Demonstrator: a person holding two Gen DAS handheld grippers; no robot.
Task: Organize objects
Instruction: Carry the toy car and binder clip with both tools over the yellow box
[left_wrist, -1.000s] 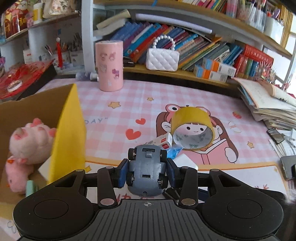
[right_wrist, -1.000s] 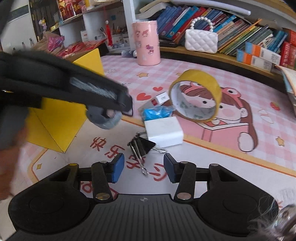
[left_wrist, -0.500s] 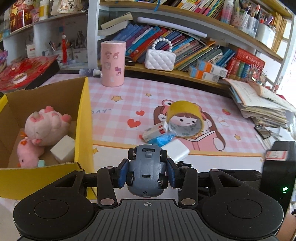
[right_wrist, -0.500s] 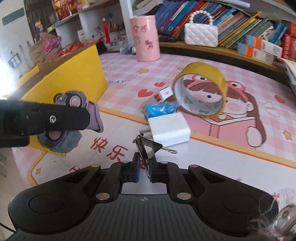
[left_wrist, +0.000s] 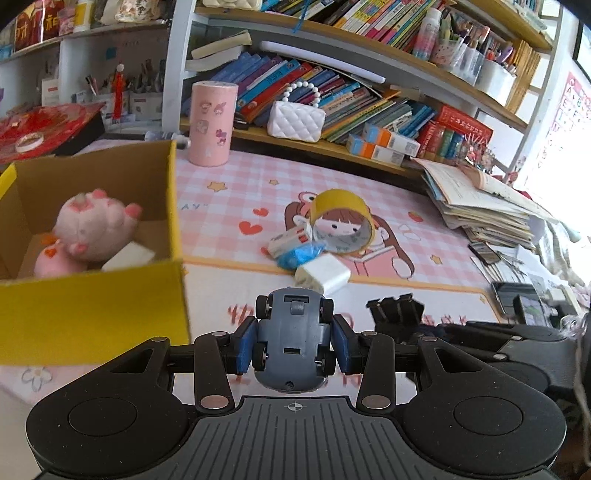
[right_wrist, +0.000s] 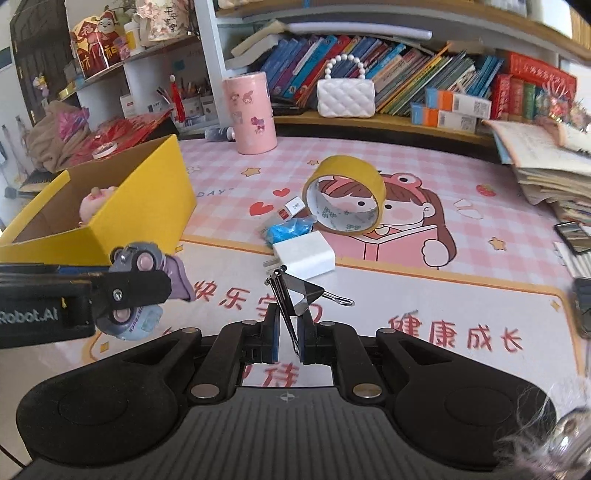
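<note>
Two grips loaded | left gripper (left_wrist: 293, 347) clamps small grey-blue toy car (left_wrist: 291, 343), lower centre | right gripper (right_wrist: 288, 338) pinches black metal binder clip (right_wrist: 295, 295) | step: carrying | next: release into yellow cardboard box (left_wrist: 88, 314), left.

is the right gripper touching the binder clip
Touching. The right wrist view shows the right gripper with both pads pressed on the wire handle of the binder clip.

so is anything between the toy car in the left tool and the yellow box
Nothing visible. The toy car is clamped in the left tool, right of the yellow box; only the box's near wall lies between, and the top is open.
</note>
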